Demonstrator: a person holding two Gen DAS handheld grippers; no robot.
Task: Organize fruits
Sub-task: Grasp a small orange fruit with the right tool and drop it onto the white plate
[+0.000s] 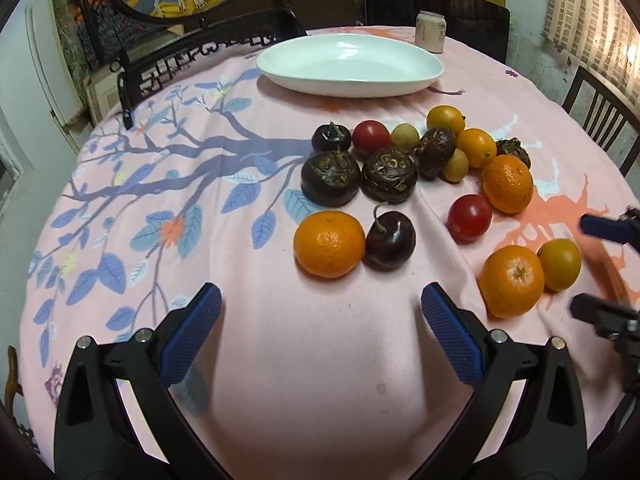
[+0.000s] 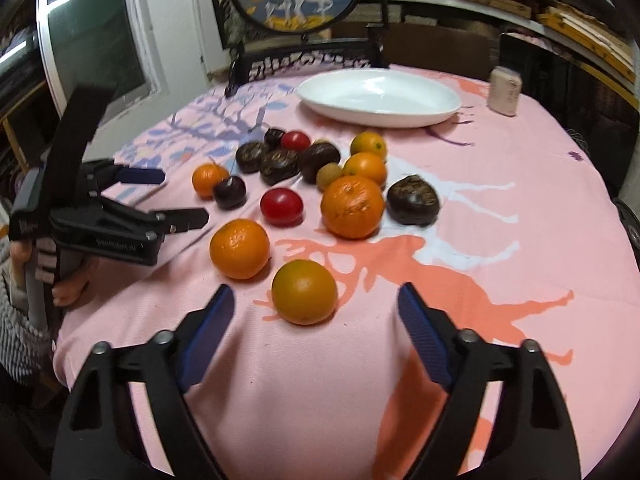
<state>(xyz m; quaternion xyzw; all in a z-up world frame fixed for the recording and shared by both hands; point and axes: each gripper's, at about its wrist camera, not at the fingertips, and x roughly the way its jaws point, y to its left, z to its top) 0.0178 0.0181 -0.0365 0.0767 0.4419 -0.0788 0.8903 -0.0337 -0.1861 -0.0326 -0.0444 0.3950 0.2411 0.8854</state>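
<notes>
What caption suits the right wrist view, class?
Open right gripper nears a yellow-orange fruit; white plate stands empty.

Counting fruit lying near white dish (image 1: 348, 66) on desk (image 1: 280, 340):
- mandarins (image 1: 329, 244): three
- small yellow-orange citrus (image 1: 559, 264): three
- red tomatoes (image 1: 469, 217): two
- dark cherries (image 1: 390, 245): two
- dark brown wrinkled fruits (image 1: 331, 178): four
- small tan round fruits (image 1: 405, 138): two
- can (image 1: 430, 32) standing beyond dish: one

Mandarins (image 1: 329, 243), cherries (image 1: 390, 240), tomatoes (image 1: 469, 217) and dark chestnuts (image 1: 331, 178) are scattered loose on the cloth — the white dish (image 1: 348, 65) behind is left bare.
</notes>
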